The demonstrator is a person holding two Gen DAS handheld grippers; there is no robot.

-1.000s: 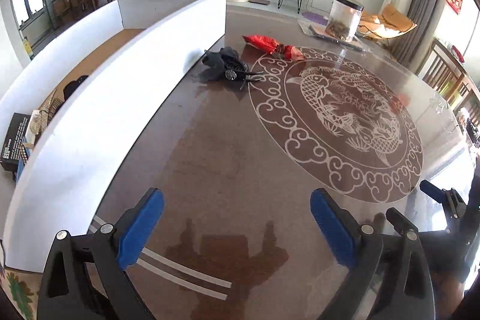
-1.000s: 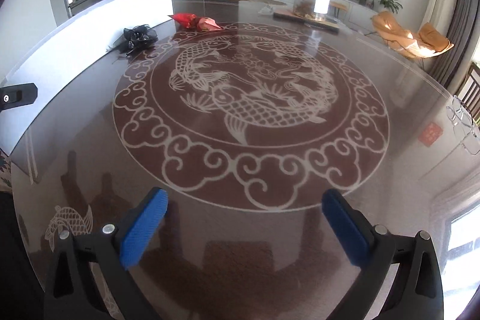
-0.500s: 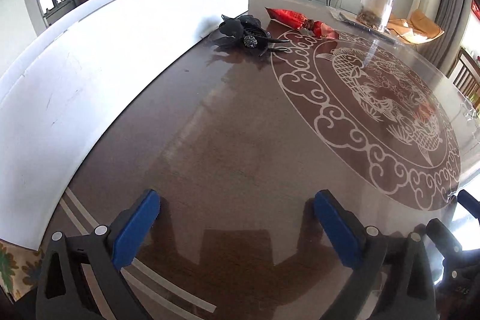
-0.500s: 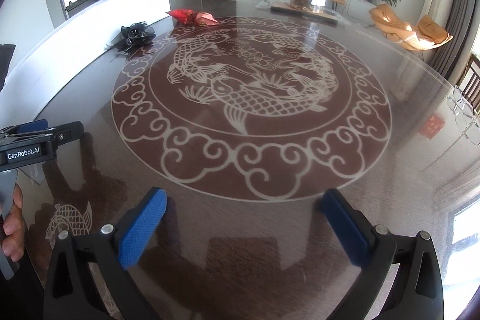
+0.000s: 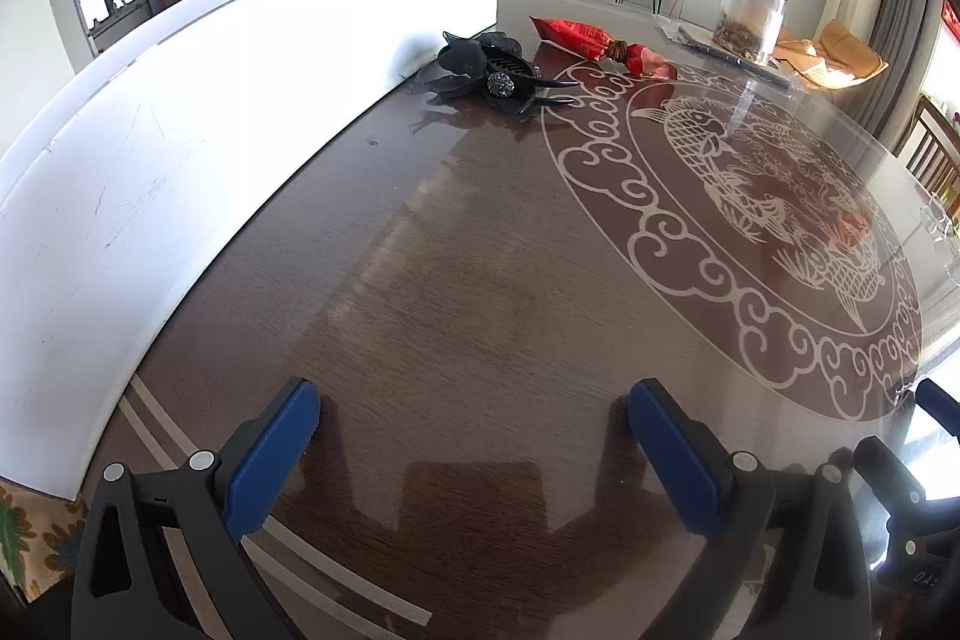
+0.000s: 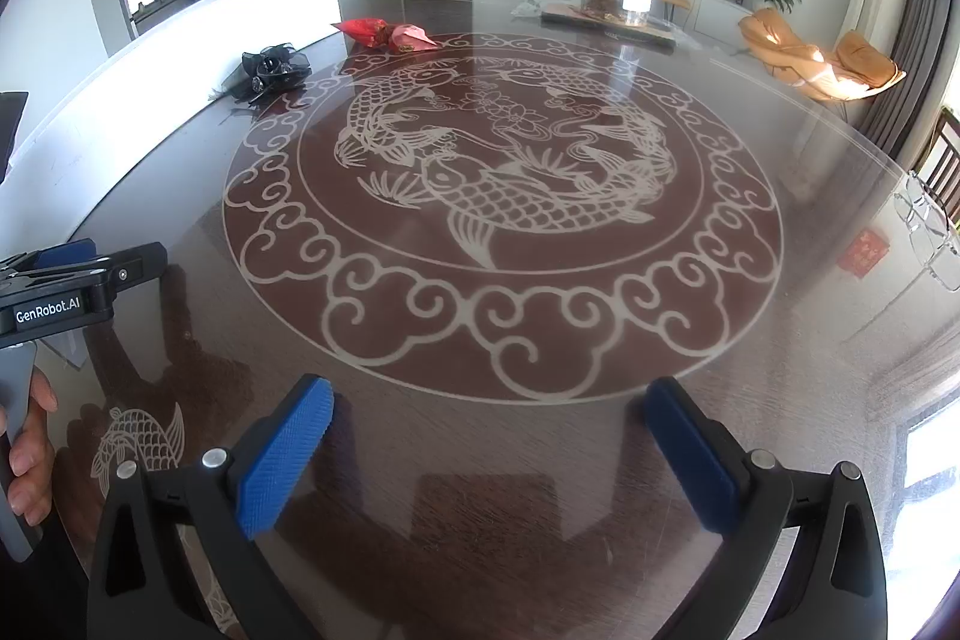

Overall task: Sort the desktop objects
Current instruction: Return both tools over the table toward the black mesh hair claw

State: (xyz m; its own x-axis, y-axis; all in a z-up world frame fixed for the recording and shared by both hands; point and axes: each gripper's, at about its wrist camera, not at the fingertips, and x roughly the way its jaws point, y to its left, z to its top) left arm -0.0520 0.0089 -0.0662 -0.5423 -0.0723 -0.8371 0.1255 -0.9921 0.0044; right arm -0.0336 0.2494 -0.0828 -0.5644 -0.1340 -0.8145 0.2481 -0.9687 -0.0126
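Left wrist shows my left gripper (image 5: pixel 474 430) and right gripper (image 6: pixel 489 433) spread wide, empty; the black hair clip (image 5: pixel 492 70) looks light, spiky: I'd pinch its stiff body.

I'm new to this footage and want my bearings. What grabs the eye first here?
The pale koi medallion etched in the glossy round table dominates. At its far left edge, beside the white board wall, lie a black hair claw and a red packet. Both hand-held grippers are open and empty.
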